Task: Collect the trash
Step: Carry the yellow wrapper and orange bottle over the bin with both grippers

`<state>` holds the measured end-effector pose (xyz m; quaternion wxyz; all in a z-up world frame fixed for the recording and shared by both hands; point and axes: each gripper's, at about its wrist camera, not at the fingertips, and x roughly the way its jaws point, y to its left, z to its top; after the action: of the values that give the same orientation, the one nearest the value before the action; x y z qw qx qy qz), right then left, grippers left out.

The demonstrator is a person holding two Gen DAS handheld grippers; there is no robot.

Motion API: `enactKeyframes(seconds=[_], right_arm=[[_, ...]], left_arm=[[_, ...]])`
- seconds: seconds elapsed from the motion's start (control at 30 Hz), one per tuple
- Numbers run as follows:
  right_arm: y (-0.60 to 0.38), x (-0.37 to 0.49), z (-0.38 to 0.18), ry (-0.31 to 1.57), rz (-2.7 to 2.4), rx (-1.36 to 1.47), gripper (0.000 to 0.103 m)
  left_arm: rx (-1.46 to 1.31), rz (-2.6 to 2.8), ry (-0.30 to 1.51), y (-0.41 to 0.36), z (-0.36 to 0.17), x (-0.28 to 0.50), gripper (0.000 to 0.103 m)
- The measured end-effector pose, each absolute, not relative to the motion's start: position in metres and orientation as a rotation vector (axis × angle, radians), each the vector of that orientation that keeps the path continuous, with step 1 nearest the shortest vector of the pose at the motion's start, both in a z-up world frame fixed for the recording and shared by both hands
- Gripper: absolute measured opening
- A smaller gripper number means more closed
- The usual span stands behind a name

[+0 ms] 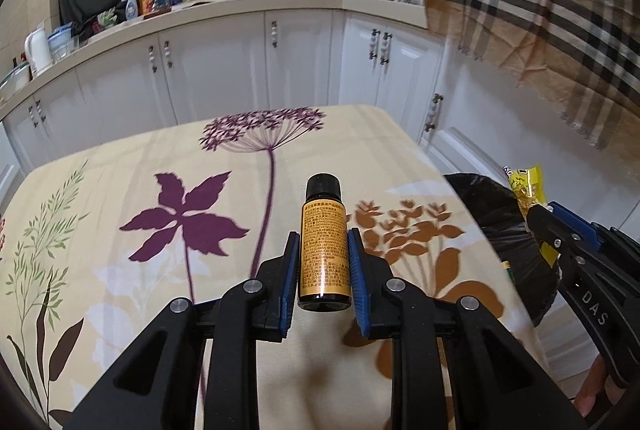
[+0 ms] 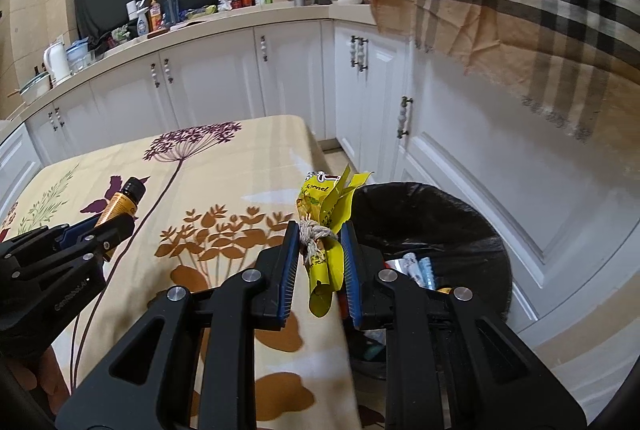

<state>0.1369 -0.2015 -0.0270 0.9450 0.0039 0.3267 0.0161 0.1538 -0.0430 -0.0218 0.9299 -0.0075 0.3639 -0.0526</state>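
Note:
My left gripper [image 1: 323,242] is shut on a small dark bottle [image 1: 323,242] with an orange label and black cap, held above the flowered tablecloth [image 1: 160,189]. The same bottle [image 2: 122,203] shows at the left of the right wrist view, in the left gripper [image 2: 108,226]. My right gripper [image 2: 320,234] is shut on a crumpled yellow wrapper [image 2: 326,218] with a bit of twine, at the table's right edge. The yellow wrapper [image 1: 528,189] and right gripper [image 1: 540,226] also show at the right of the left wrist view. A bin with a black bag [image 2: 460,222] stands just right of the wrapper.
The bin [image 1: 500,222] holds several pieces of rubbish [image 2: 416,266]. White kitchen cabinets [image 2: 280,77] run behind the table, with a crowded counter [image 2: 200,13] on top. A checked cloth [image 2: 520,9] hangs at the upper right. A hand [image 1: 592,386] shows under the right gripper.

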Motion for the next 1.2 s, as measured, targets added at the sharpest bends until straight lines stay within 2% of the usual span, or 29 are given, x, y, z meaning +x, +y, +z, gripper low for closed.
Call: enactKeyframes(seconds=[0.63, 1.2], right_arm=[[-0.271, 0.126, -0.015, 0.611, -0.129, 0.048, 0.021], [-0.312, 0.135, -0.024, 0.611, -0.201, 0.069, 0.021]], left_arm=[[0.043, -0.273, 0.664, -0.123, 0.000, 0.156, 0.025], [0.124, -0.331, 0.619, -0.183, -0.006, 0.178, 0.025]])
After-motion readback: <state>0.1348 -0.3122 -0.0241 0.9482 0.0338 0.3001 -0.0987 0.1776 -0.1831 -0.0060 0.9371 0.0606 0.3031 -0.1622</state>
